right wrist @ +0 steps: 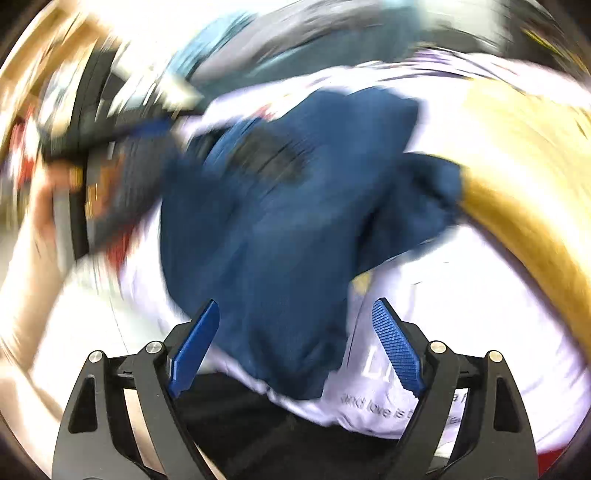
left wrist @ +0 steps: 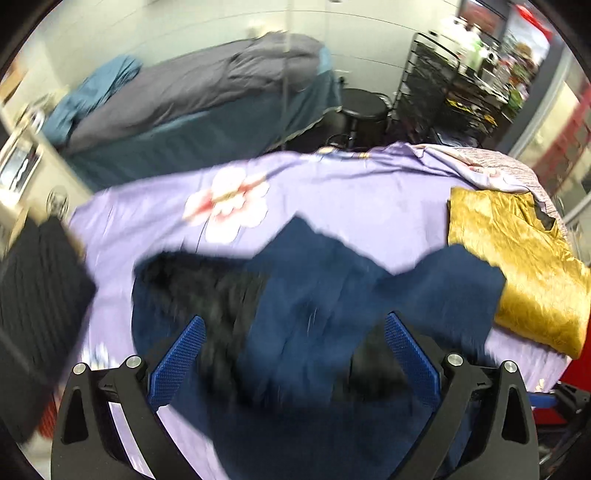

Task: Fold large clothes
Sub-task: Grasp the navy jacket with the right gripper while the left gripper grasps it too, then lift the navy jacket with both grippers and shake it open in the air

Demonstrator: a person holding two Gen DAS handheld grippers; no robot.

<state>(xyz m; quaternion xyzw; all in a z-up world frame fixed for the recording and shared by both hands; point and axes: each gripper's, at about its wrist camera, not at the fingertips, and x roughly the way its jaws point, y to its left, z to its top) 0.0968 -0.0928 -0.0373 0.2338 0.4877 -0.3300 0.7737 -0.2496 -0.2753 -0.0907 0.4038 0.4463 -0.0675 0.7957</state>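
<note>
Nearest the left-wrist camera, the left tool stood with its blue fingers spread wide, nothing pinched between them, above the crumpled navy garment. That garment lay on the lilac flowered sheet, with a folded gold cloth touching it at about three o'clock. The right tool was likewise spread apart, gripping nothing, over the garment's near edge; this view was heavily blurred. Farther off, around twelve o'clock, stood a bed under grey bedding.

White wall, covered bed, black stool, wire rack
</note>
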